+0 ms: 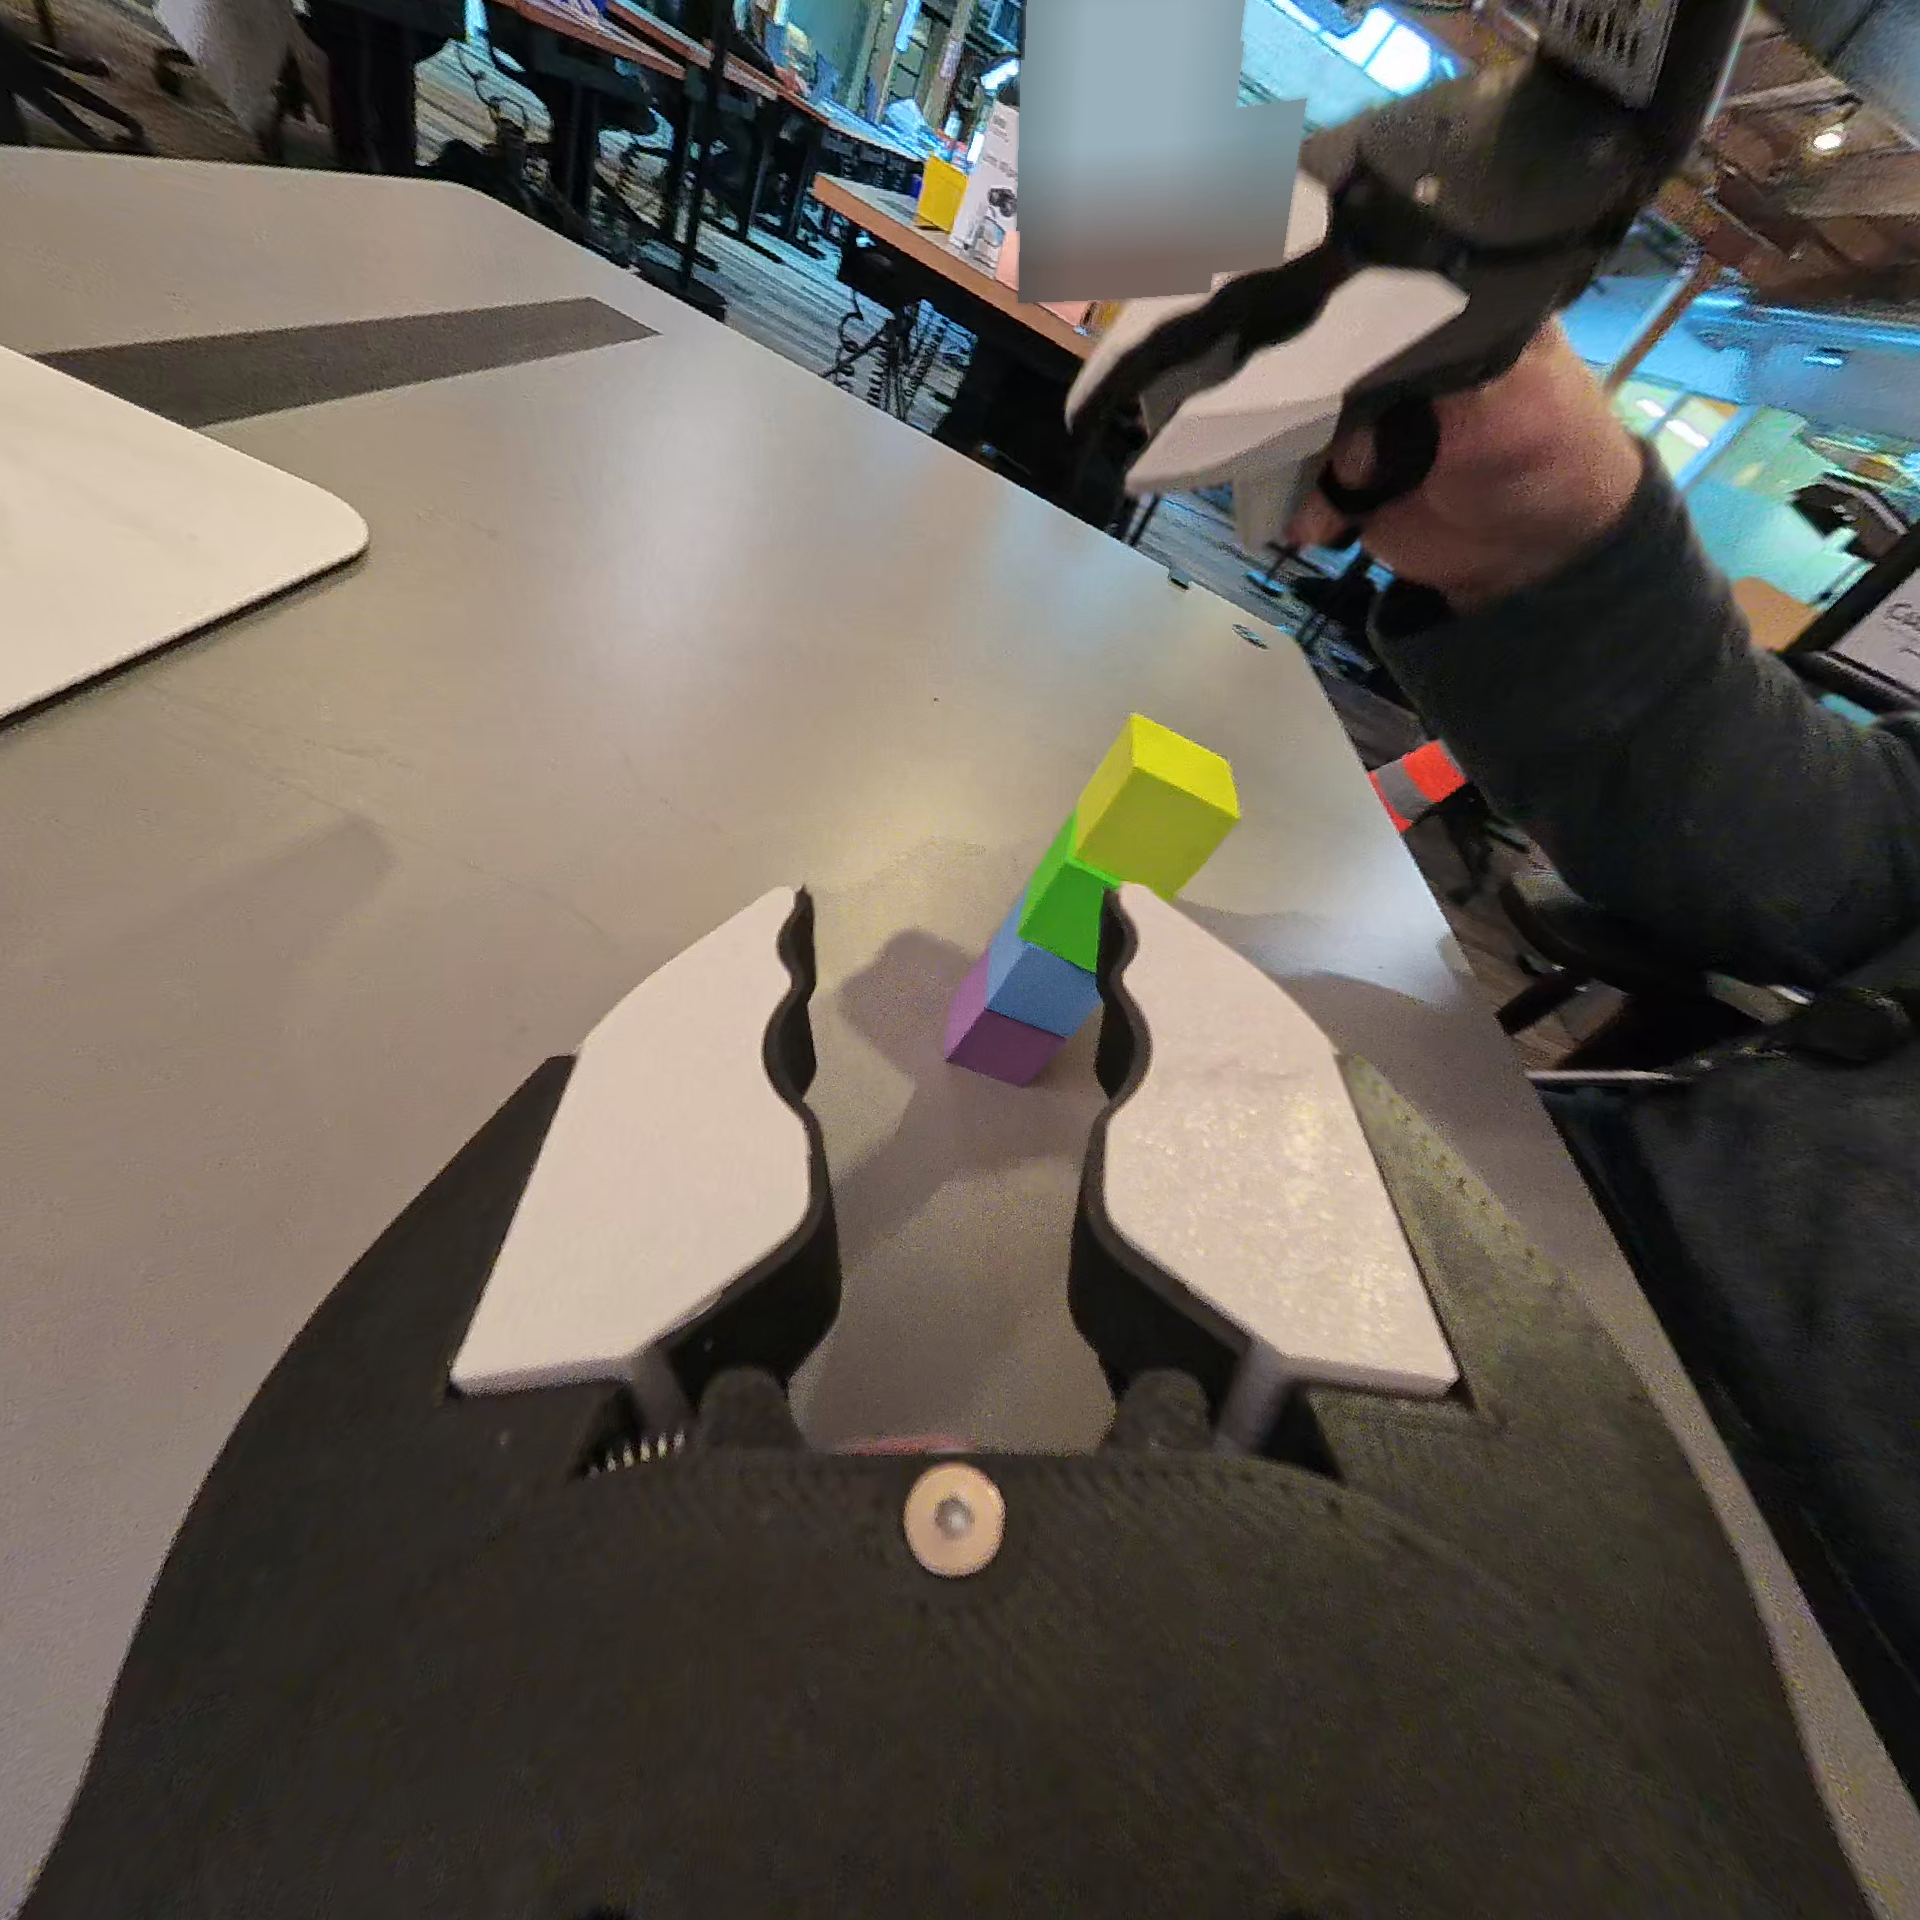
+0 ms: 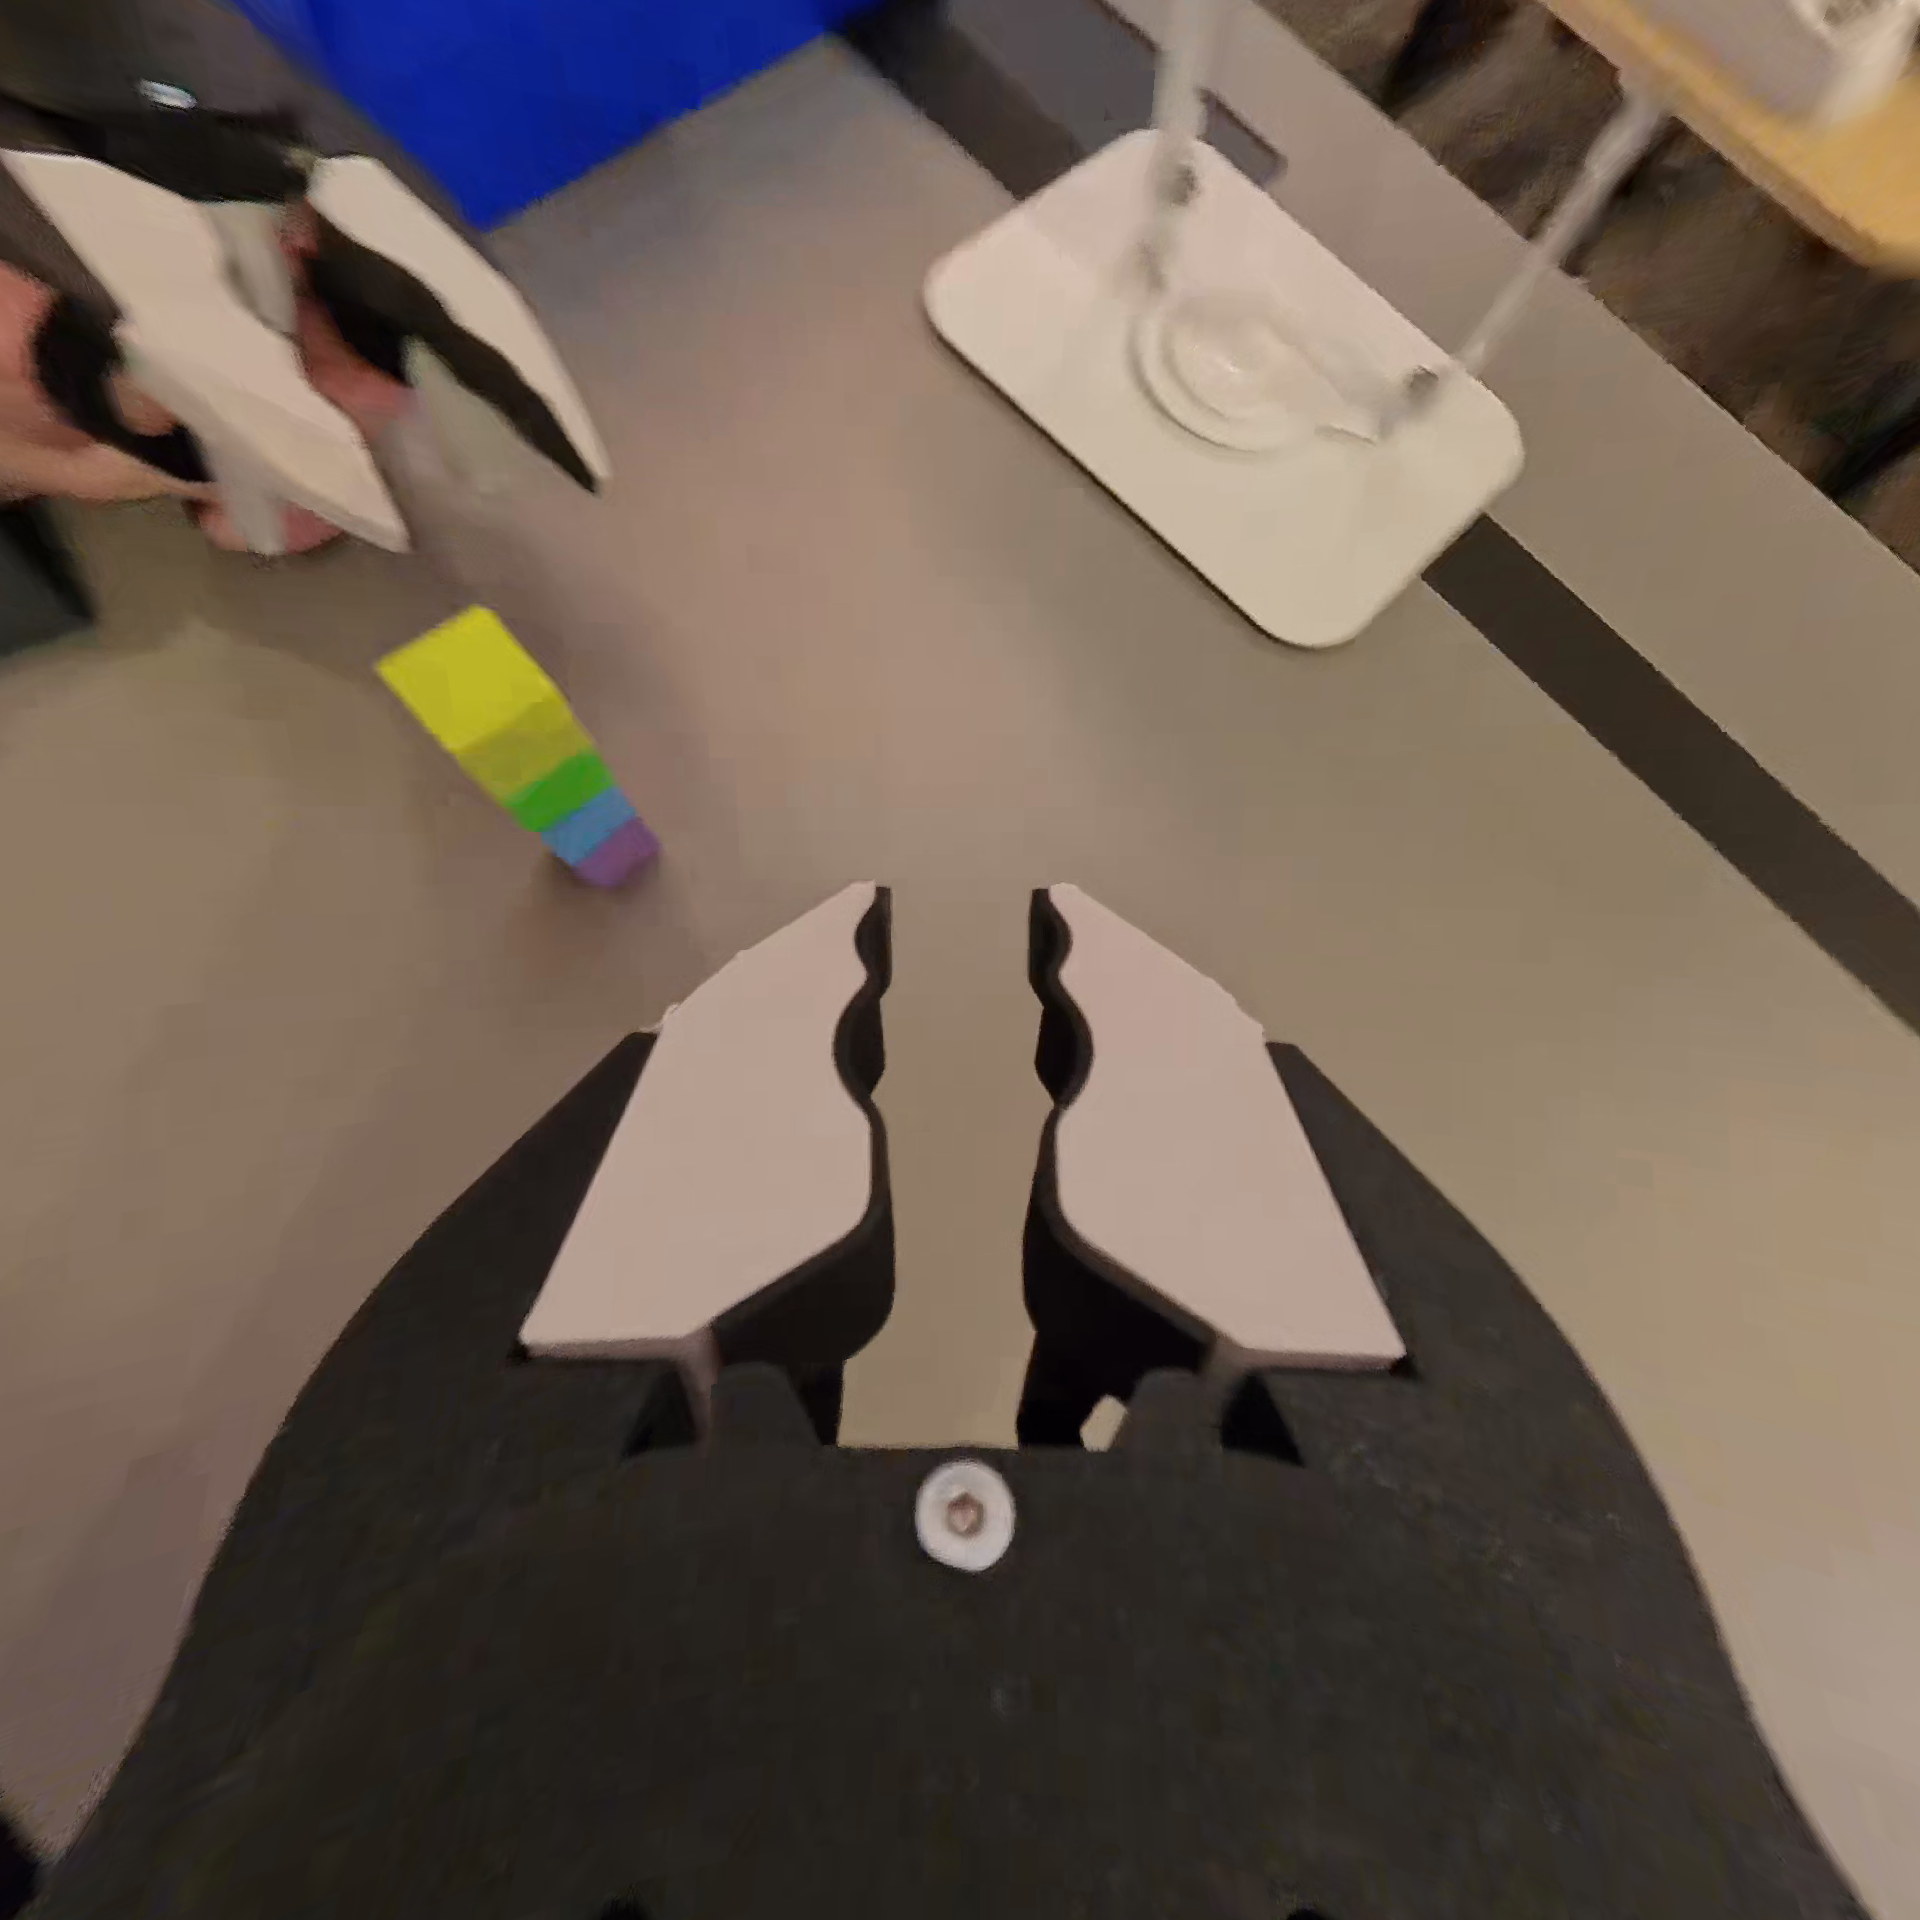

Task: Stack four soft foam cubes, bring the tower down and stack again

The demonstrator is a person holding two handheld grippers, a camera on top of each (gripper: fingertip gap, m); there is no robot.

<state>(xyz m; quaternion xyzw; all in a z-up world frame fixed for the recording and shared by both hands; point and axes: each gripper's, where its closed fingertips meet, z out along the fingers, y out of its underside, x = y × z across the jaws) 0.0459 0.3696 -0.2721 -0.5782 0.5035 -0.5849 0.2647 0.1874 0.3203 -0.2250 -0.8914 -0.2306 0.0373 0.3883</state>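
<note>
- Four foam cubes stand as one tower near the right-hand edge of the grey surface (image 1: 623,644): purple cube (image 1: 1003,1044) at the bottom, then blue cube (image 1: 1044,982), green cube (image 1: 1065,914) and yellow cube (image 1: 1158,805) on top.
- Upper cubes sit offset from the lower ones, and the yellow one overhangs its neighbour, so the stack looks crooked.
- Foam of this kind is likely very light and soft; a firm squeeze would dent it, and a light touch would probably topple the tower.
- Flat opposite faces of a single cube look like the best place to take hold, with the pads square to them and only gentle pressure. To bring the tower down, a sideways nudge high up should be enough.
- Left hand-held gripper (image 1: 961,914) has its jaws wide apart with nothing between them; the tower stands just beyond its right fingertip, and contact cannot be told.
- Right hand-held gripper (image 2: 961,904) hangs above the surface, well apart from the tower, jaws parted by a narrower gap and empty.
- Matt and level, the surface carries a dark stripe (image 2: 1662,717) and a white base plate (image 2: 1226,416) with a clear stand.
- Beyond lies a workshop room with long tables (image 1: 935,249) and cluttered benches.
</note>
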